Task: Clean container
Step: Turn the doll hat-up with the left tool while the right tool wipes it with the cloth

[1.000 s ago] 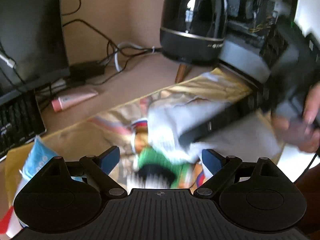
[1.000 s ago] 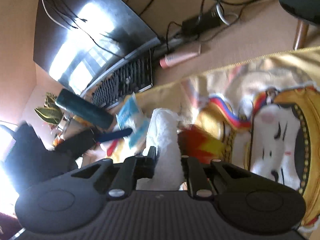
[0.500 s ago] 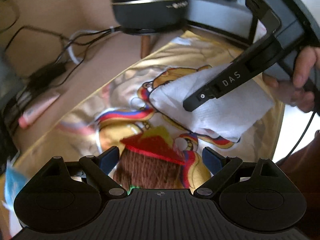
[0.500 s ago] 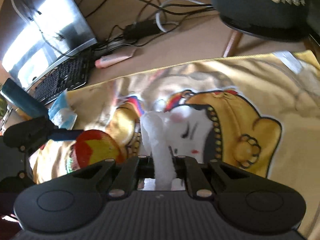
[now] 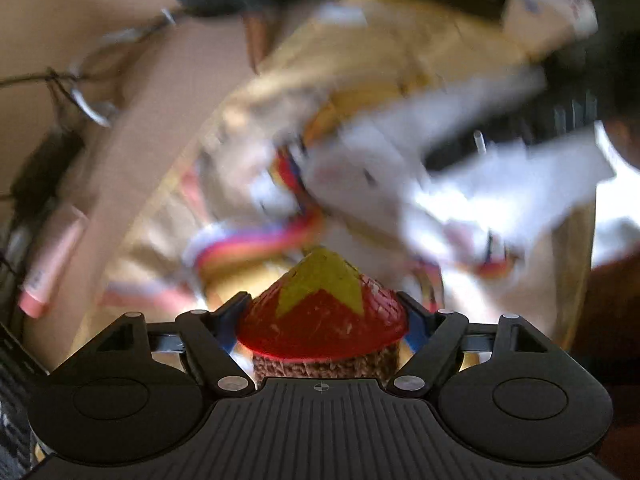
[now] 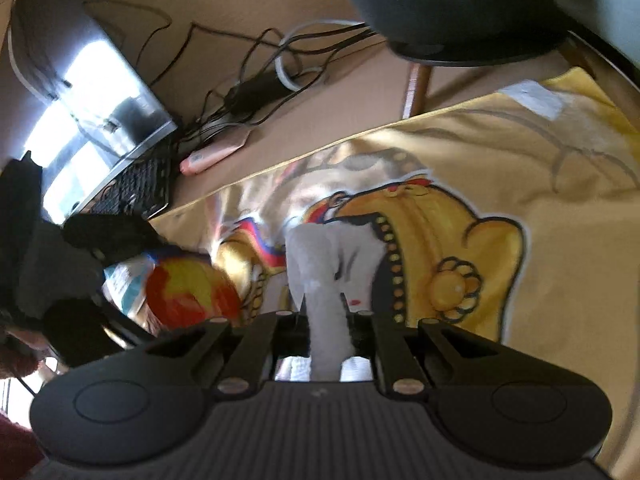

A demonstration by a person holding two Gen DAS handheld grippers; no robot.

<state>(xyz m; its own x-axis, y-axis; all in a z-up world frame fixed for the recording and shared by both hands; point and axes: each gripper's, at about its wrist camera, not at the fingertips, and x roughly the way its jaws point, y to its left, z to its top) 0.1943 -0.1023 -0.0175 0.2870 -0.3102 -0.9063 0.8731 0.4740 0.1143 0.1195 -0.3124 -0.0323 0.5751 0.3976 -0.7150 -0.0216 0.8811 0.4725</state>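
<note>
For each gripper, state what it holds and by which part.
Left gripper: the container, gripped at its sides under the red lid. Right gripper: a white tissue, pinched at its near end.

Tan desk (image 6: 328,120) — yellow printed cloth (image 6: 560,184), sunlit.

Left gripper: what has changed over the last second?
The left gripper has closed in on the container, whose red-and-yellow lid now sits between its fingers; a second ago it sat farther ahead. The right gripper stays shut on the white tissue. The yellow cloth has not moved.
</note>
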